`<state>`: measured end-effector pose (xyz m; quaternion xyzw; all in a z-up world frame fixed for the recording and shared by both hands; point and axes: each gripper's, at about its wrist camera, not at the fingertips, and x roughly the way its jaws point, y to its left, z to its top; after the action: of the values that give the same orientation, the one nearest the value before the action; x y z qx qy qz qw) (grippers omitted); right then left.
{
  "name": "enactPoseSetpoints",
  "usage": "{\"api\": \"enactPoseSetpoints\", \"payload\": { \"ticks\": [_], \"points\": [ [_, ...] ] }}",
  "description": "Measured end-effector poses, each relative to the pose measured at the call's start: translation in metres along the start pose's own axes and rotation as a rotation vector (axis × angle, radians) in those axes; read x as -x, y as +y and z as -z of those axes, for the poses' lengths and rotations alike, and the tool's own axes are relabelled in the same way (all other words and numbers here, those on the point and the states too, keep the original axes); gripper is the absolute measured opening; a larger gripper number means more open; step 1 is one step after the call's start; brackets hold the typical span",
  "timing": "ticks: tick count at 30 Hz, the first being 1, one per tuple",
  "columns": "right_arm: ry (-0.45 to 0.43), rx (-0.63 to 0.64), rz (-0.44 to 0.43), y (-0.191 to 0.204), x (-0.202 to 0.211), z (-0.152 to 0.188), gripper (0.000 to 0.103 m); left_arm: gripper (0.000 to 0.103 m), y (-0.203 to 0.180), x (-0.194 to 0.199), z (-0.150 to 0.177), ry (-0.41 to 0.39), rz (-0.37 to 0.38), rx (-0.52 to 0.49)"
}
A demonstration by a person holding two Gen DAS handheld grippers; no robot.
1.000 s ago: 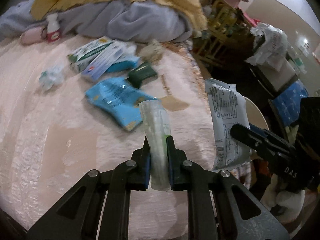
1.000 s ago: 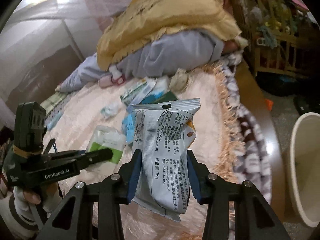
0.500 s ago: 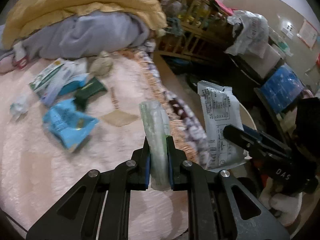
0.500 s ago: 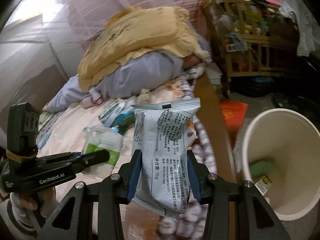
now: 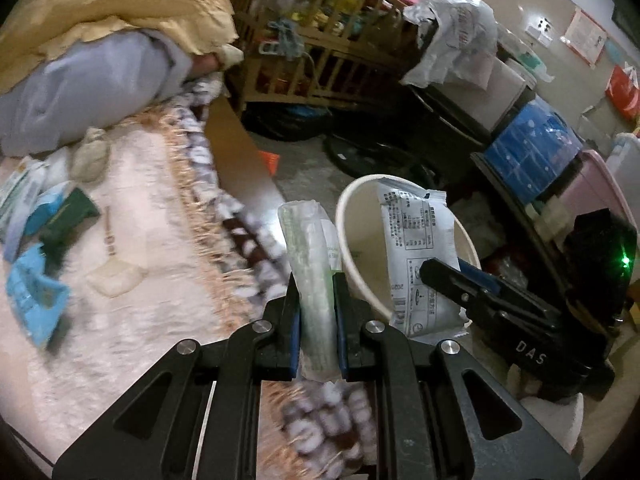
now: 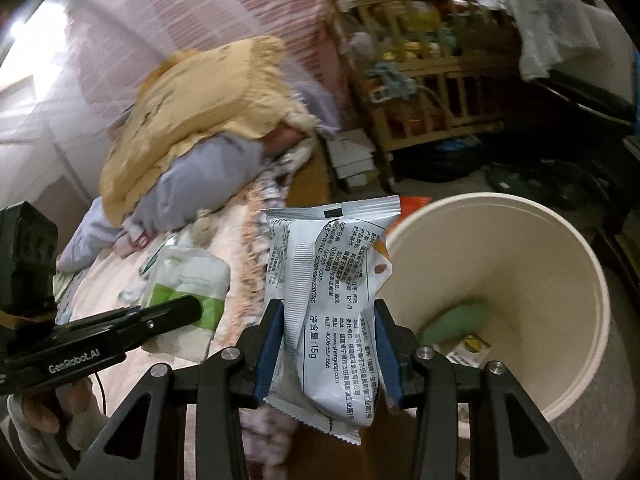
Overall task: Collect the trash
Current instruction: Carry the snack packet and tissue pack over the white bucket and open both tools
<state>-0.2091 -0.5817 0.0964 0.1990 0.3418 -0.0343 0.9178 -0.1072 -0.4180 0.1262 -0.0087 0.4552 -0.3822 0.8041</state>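
White-and-green plastic packet (image 5: 316, 280) is clamped upright between the fingers of the left hand-held gripper (image 5: 317, 320), at the fringed edge of the bed (image 5: 132, 320). Right hand-held gripper (image 6: 326, 344) is clamped on a silver printed snack wrapper (image 6: 328, 300), held beside the rim of the cream bin (image 6: 568, 300). Bin contains a green item (image 6: 456, 320) and a small wrapper (image 6: 468, 346). Further wrappers (image 5: 36, 300) lie on the bed.

Both wrist views look forward, close over the bed's edge (image 5: 224, 240), sharing the cream bin (image 6: 560, 280).
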Motion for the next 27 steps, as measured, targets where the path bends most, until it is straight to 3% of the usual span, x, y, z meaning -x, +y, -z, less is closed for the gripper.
{"api": "enactPoseSetpoints", "payload": {
  "ticks": [11,23,25,27],
  "points": [
    [-0.01,-0.108,0.091,-0.06,0.003,-0.005,0.042,0.012,-0.035,-0.042,-0.013,0.04,0.059,-0.037],
    [-0.022,-0.172,0.16,-0.089,0.001,-0.004,0.044,0.012,-0.05,-0.072,-0.018,0.06,0.126,-0.027],
    [-0.027,-0.179,0.169,-0.09,0.0,-0.005,0.048,0.013,-0.052,-0.073,-0.019,0.049,0.138,-0.03],
    [-0.041,-0.186,0.183,-0.091,0.002,-0.006,0.05,0.023,-0.054,-0.075,-0.019,0.048,0.154,-0.029]
  ]
}}
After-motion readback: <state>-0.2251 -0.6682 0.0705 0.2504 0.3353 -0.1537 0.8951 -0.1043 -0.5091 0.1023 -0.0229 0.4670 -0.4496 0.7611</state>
